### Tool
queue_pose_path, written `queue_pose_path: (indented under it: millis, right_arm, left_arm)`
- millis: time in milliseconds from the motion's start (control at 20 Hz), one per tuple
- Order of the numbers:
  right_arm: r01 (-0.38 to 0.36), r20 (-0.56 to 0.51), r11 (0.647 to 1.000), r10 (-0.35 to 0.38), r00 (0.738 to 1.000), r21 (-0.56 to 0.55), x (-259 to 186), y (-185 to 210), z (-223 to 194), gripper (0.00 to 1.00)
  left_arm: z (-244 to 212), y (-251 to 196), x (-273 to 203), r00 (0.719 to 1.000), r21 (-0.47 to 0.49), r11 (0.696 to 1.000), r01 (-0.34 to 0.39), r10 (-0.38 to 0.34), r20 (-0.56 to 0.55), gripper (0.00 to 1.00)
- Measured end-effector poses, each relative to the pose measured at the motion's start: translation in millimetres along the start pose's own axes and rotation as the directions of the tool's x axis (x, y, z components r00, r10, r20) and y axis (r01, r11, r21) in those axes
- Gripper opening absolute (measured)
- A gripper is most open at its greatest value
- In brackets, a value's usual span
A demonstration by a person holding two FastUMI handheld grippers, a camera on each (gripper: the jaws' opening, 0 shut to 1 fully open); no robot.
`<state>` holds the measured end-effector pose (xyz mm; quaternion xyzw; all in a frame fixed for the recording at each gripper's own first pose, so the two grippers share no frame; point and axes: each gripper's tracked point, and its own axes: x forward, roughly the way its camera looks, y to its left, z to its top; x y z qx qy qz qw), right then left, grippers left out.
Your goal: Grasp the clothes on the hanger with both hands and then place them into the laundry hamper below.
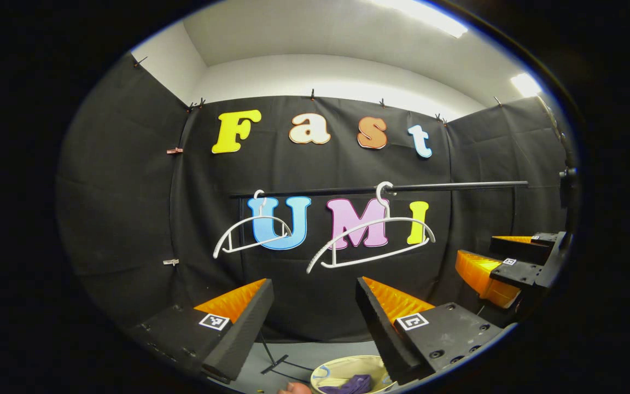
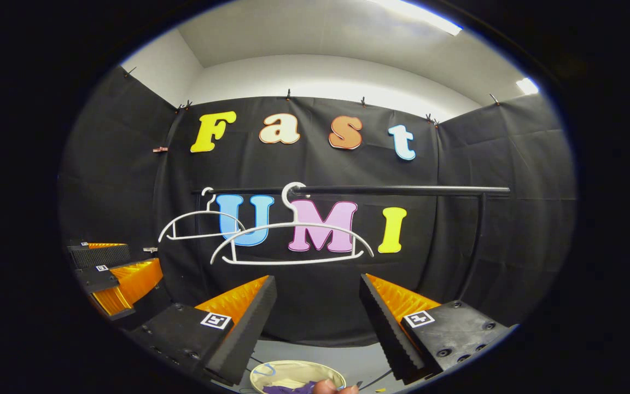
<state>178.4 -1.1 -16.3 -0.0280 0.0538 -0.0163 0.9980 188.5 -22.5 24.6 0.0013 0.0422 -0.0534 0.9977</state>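
Two white hangers hang bare on the black rail: a small one on the left and a larger one beside it. The right gripper view shows the same small hanger, large hanger and rail. Below, purple clothes lie inside the cream laundry hamper; the right gripper view shows the hamper with the clothes in it. My left gripper stands open and holds nothing. My right gripper is also open and holds nothing; it shows at the right of the left gripper view.
The rail's upright post stands on the right, and a thin stand foot rests on the grey floor left of the hamper. A person's fingertip shows at the bottom edge by the hamper. Black cloth walls close in three sides.
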Motion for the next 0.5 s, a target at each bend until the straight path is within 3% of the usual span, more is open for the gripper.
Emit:
queue_pose_path:
  millis: [150, 500]
  right_arm:
    - [-0.001, -0.001, 1.000, 0.001, 1.000, -0.001, -0.6, -0.4, -0.8, 1.00]
    - [0.001, 0.007, 1.000, -0.001, 1.000, -0.001, -0.7, -3.9, 3.2, 0.99]
  left_arm:
    - [-1.0, -2.5, 2.1, 1.000, -0.001, 1.000, 0.005, -0.005, -0.001, 0.95]
    - [3.5, -5.7, 5.7, 1.000, 0.008, 1.000, 0.015, -0.015, 0.007, 0.95]
